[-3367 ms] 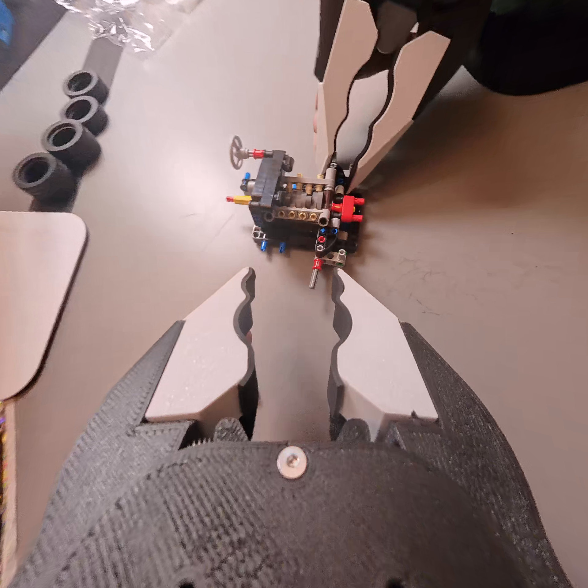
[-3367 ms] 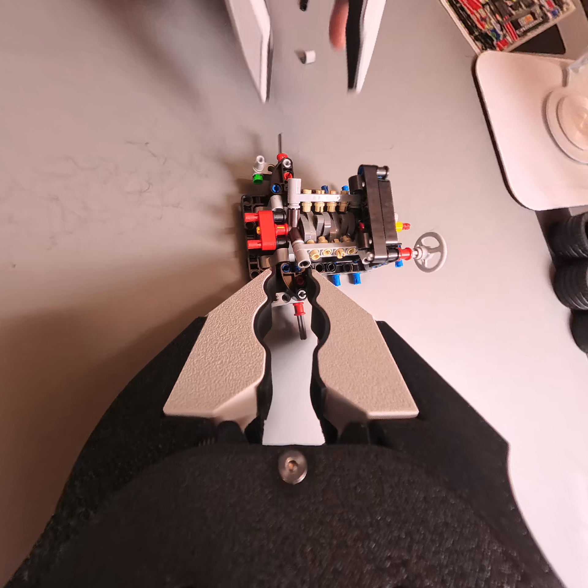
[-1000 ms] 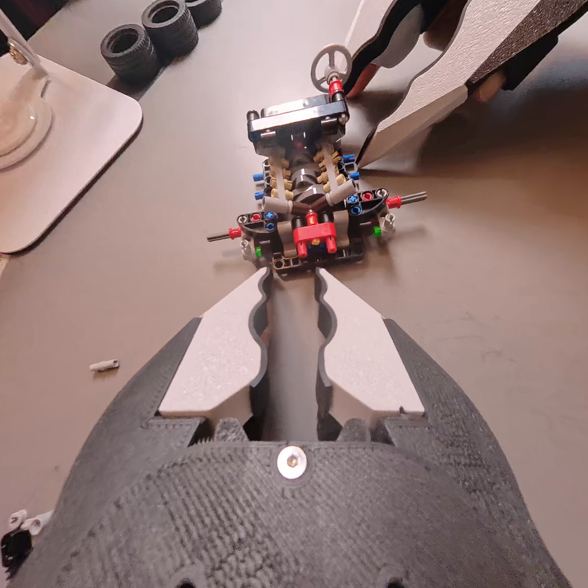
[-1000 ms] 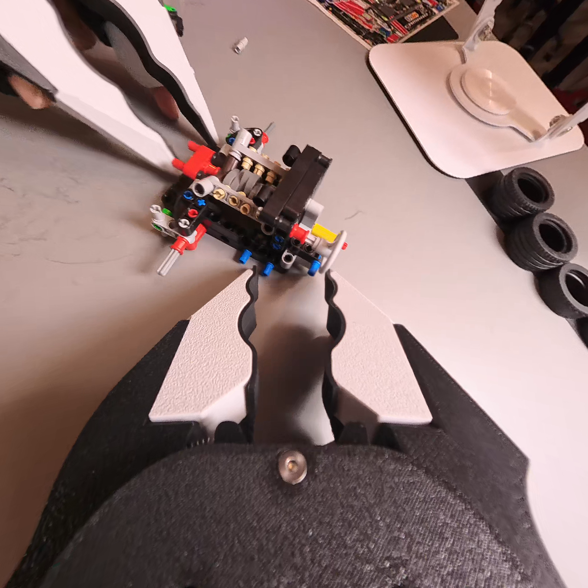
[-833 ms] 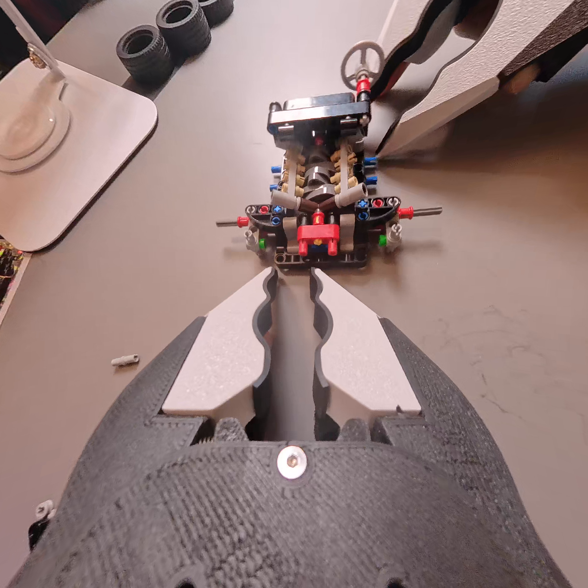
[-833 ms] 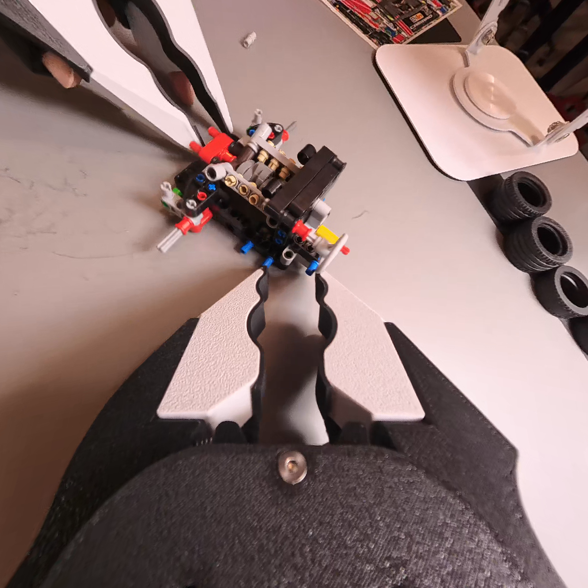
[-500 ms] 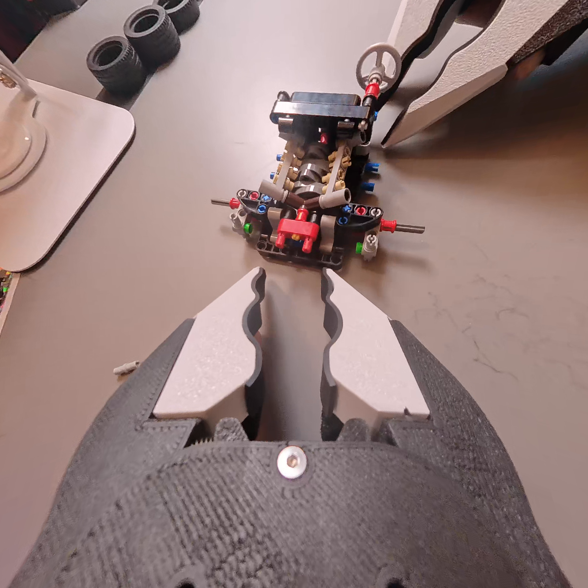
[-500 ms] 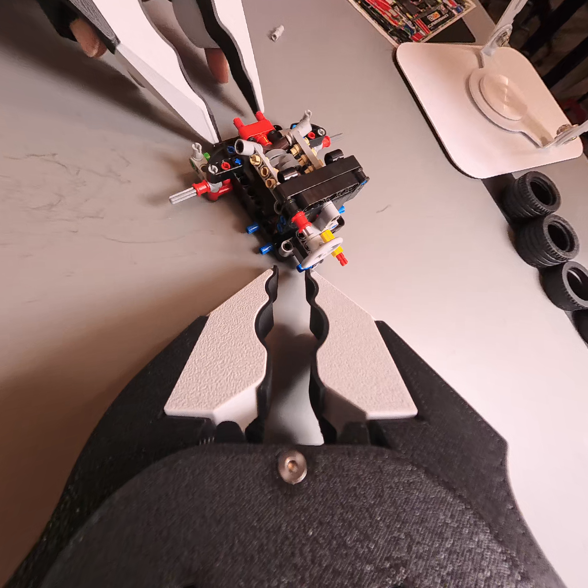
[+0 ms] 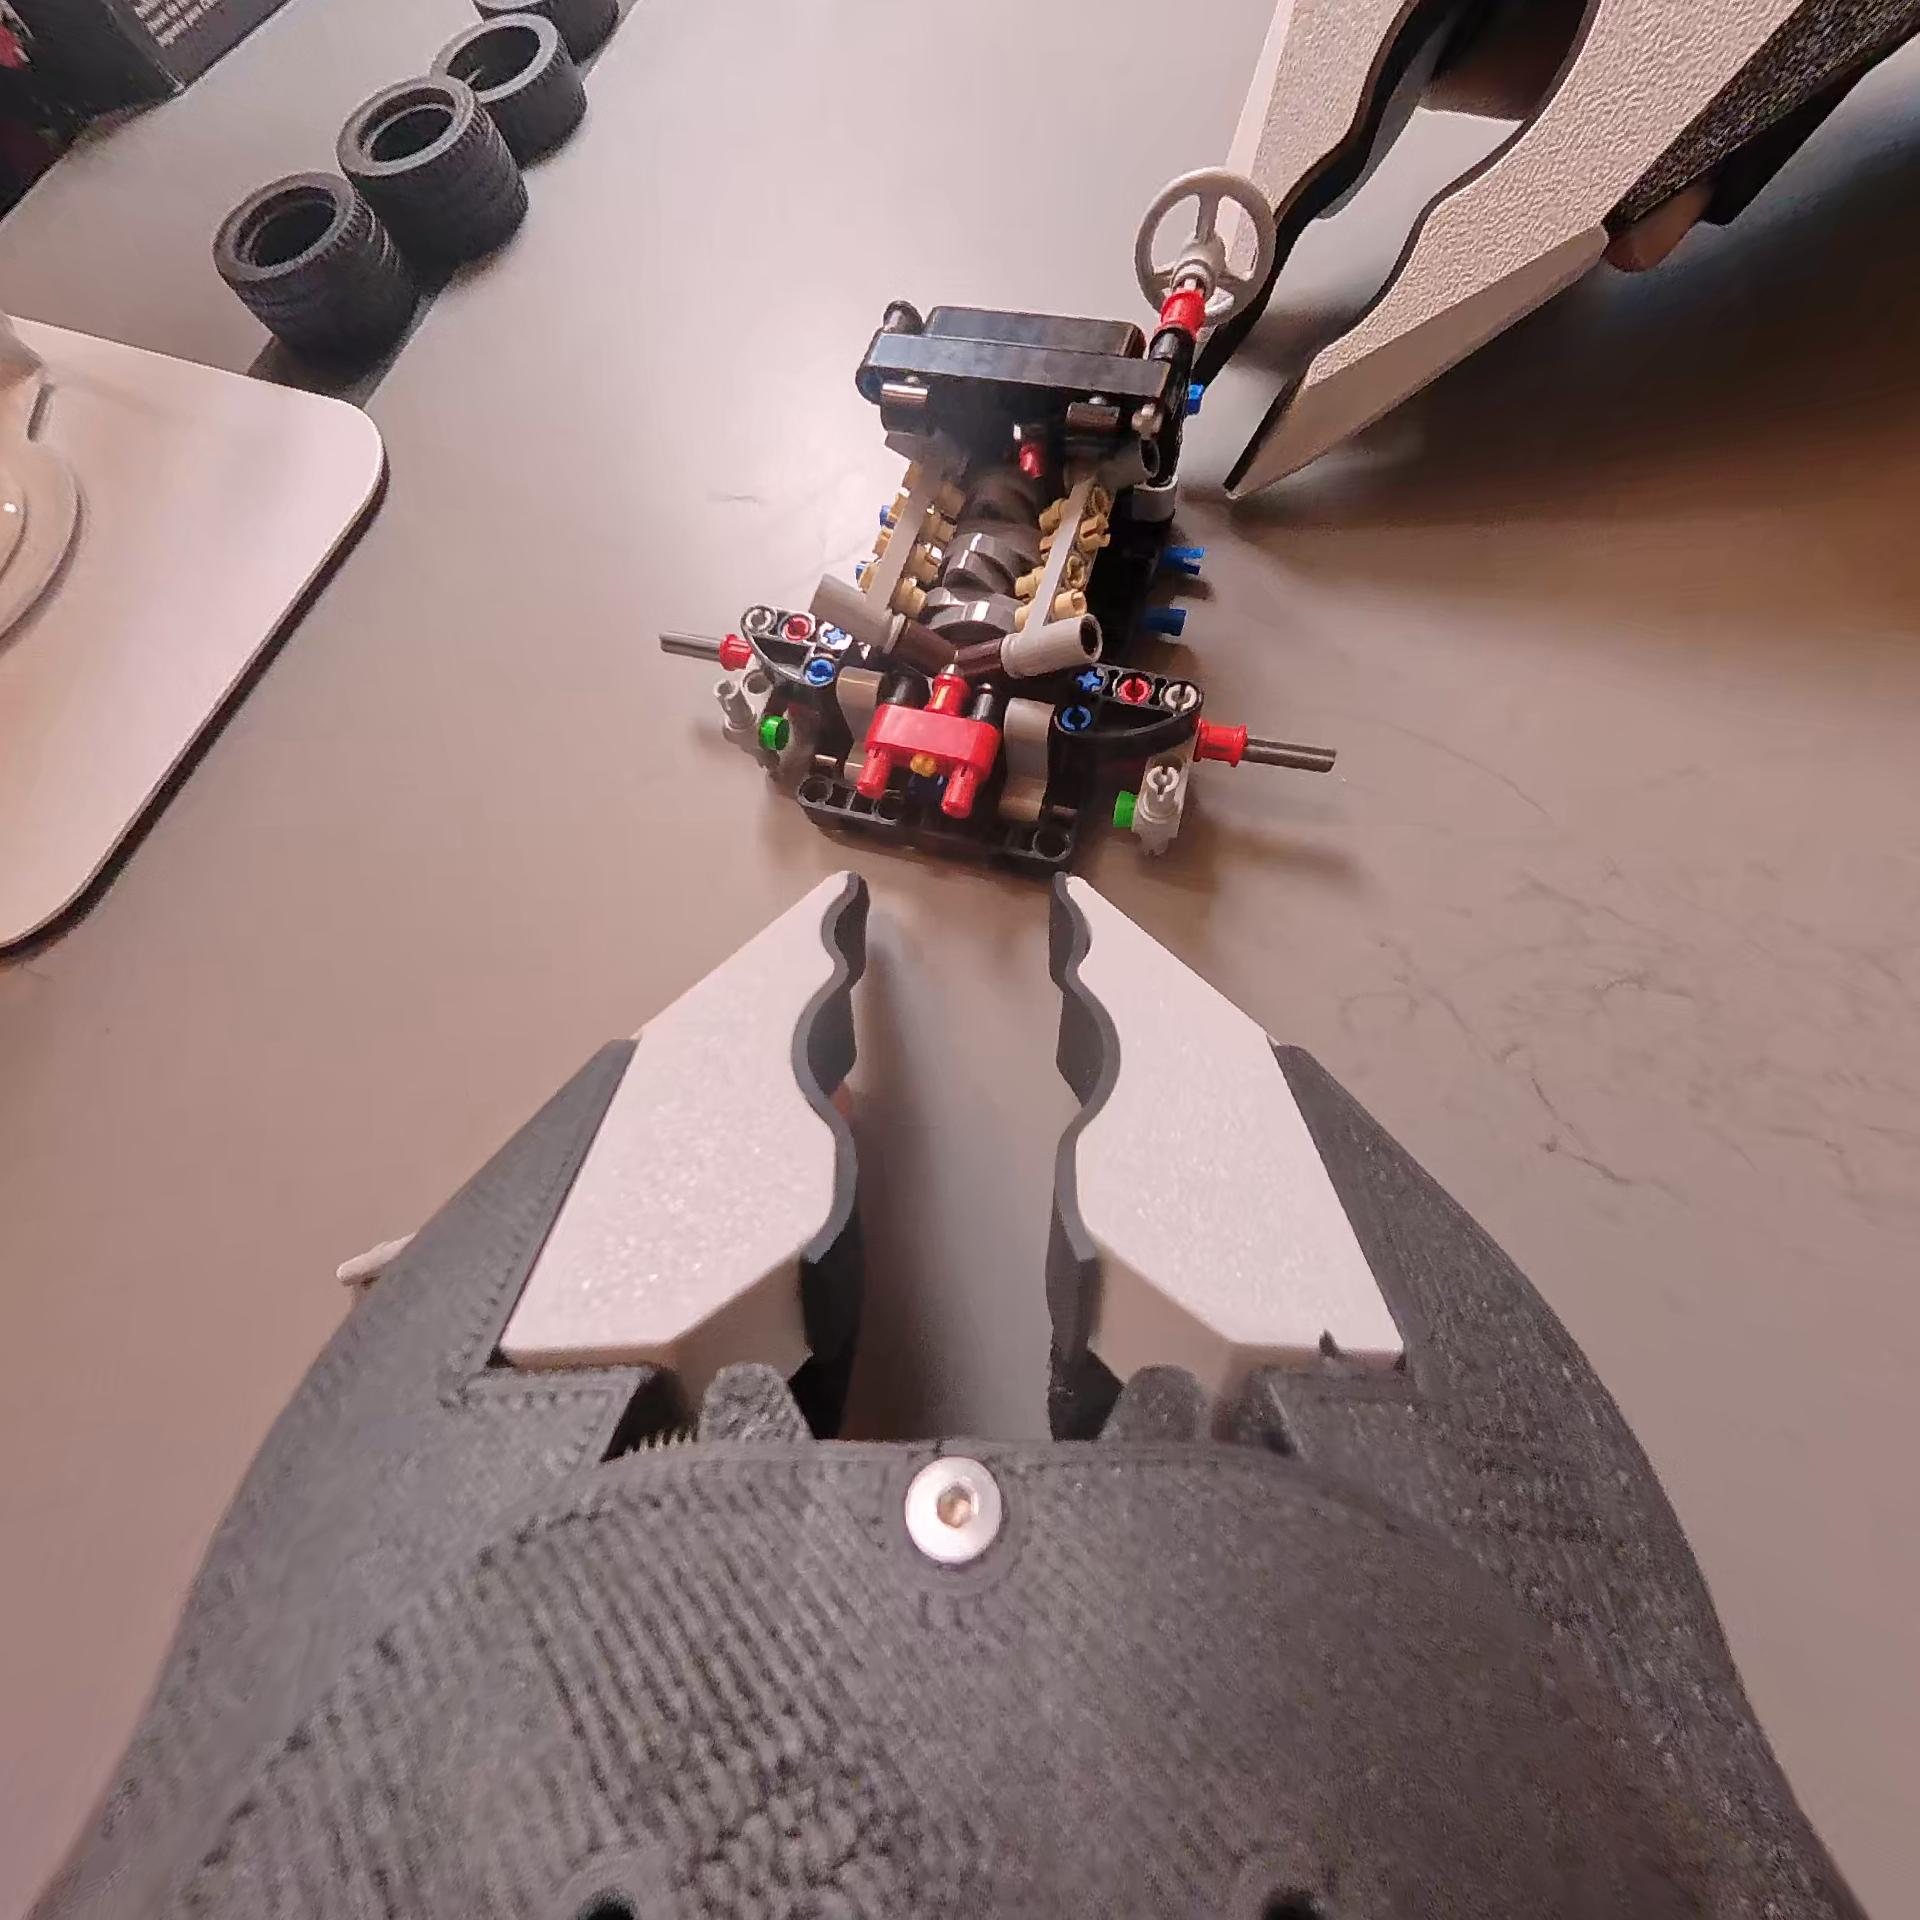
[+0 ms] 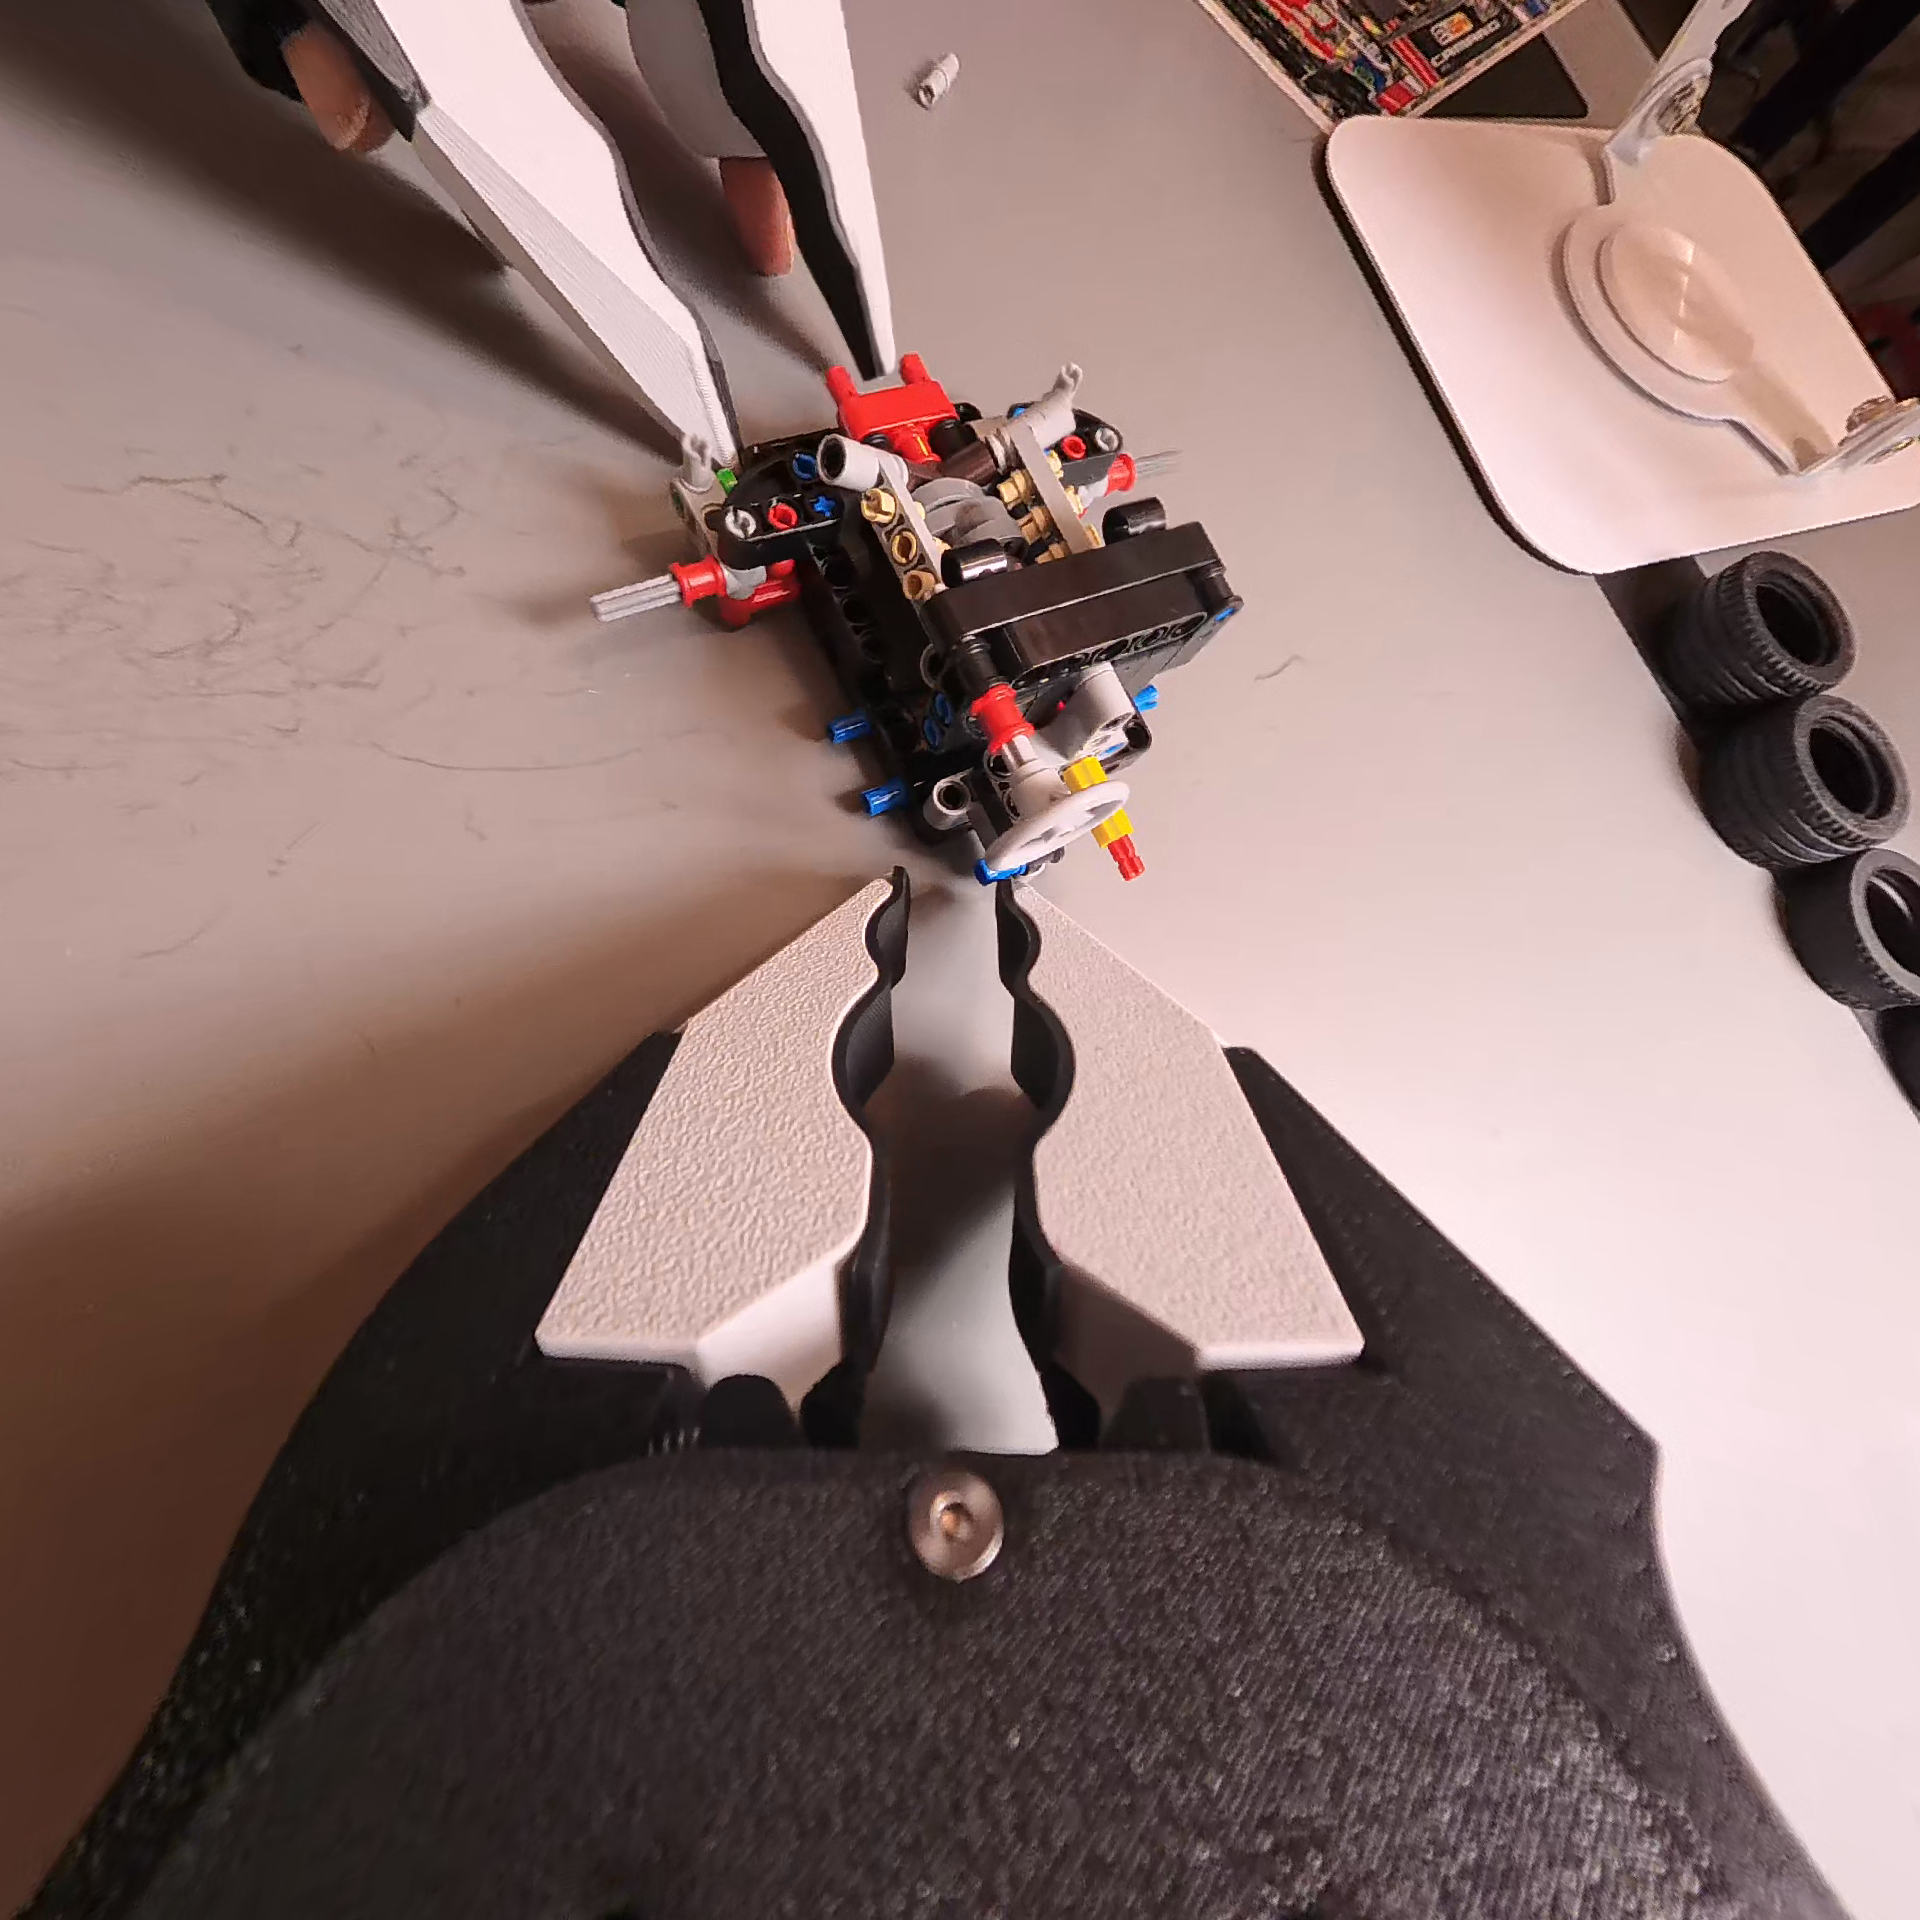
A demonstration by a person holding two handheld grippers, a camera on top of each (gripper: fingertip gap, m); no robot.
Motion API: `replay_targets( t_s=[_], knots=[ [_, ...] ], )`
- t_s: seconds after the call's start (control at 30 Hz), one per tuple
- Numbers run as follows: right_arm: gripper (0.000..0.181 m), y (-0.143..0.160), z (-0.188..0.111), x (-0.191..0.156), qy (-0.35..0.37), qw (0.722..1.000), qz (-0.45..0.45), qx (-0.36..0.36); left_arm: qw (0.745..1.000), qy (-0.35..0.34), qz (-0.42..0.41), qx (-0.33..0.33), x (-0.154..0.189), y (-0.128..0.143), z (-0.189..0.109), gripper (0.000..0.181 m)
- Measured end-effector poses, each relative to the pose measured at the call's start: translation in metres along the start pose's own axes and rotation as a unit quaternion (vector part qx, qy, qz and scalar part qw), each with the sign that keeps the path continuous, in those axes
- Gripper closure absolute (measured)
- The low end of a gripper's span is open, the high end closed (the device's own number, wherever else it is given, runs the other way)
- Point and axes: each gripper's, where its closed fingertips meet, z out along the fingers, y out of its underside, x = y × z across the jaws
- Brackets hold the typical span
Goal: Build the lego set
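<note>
My left gripper (image 9: pixel 954 899) sits low over the table (image 9: pixel 1558 935), jaws moderately apart and holding nothing, tips just short of the red-block end of the partly built lego chassis (image 9: pixel 997 582). My right gripper (image 10: pixel 951 899) has its jaws narrowly apart, also empty, tips just beside the grey steering wheel (image 10: pixel 1055 826) at the chassis's opposite end; contact cannot be told. The chassis rests on the table between the two grippers. The left wrist view shows three black tyres (image 9: pixel 405 156) beyond a white stand base (image 9: pixel 156 623). Only the right wrist view shows a small loose grey connector (image 10: pixel 937 78) and a printed instruction sheet (image 10: pixel 1382 42) at the far edge.
</note>
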Motion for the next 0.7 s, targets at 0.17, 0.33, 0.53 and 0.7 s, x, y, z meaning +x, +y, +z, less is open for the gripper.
replay_targets(
  t_s=[0.17,0.33,0.53,0.7],
  knots=[
    [0.165,0.001,-0.002,0.0,0.002,1.0,-0.003,-0.004,1.0,-0.003,0.005,0.001,0.001,0.0,0.0,0.149],
    [0.164,0.002,-0.011,0.0,-0.001,1.0,-0.008,-0.012,1.0,0.0,-0.003,0.009,-0.001,-0.001,-0.002,0.146],
    [0.164,-0.013,-0.014,-0.032,-0.061,0.998,-0.022,0.002,1.0,0.002,0.006,0.008,0.003,-0.003,0.001,0.154],
    [0.165,-0.023,0.003,-0.051,-0.056,0.998,-0.04,-0.003,1.0,0.002,0.011,0.007,0.006,-0.004,0.002,0.157]
  ],
)
